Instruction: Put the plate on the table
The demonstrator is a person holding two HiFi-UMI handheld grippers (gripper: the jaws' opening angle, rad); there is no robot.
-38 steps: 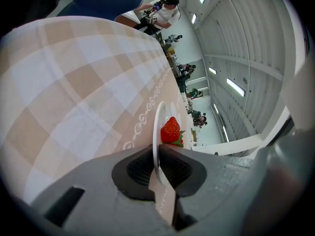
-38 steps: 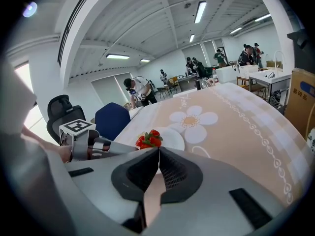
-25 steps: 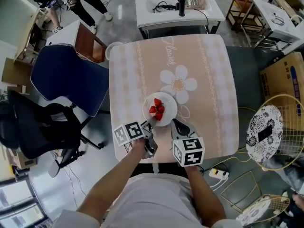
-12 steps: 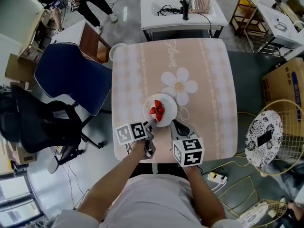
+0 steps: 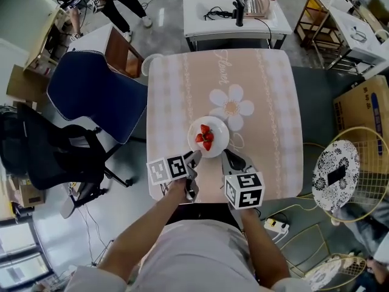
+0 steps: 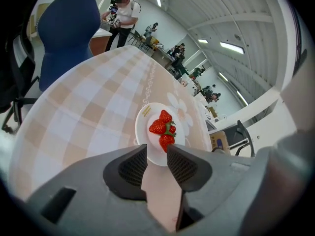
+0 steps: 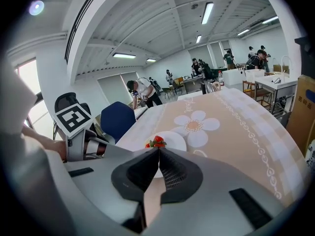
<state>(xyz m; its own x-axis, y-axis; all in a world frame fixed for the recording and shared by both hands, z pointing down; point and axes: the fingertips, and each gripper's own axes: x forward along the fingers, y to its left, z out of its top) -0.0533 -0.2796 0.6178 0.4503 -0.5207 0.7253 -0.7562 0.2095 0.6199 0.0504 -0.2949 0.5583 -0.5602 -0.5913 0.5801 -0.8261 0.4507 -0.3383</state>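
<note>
White plate (image 5: 219,142) on the table (image 5: 267,102), red strawberries (image 5: 204,137) on it

The counter (image 5: 273,102) lies bare across its far half and down both sides, open to a reach from above. Only the plate (image 5: 219,129) of strawberries (image 5: 204,137) stands near the front edge. A blue chair (image 5: 91,93) crowds the left side; a white table (image 5: 200,18) stands beyond the far edge
</note>
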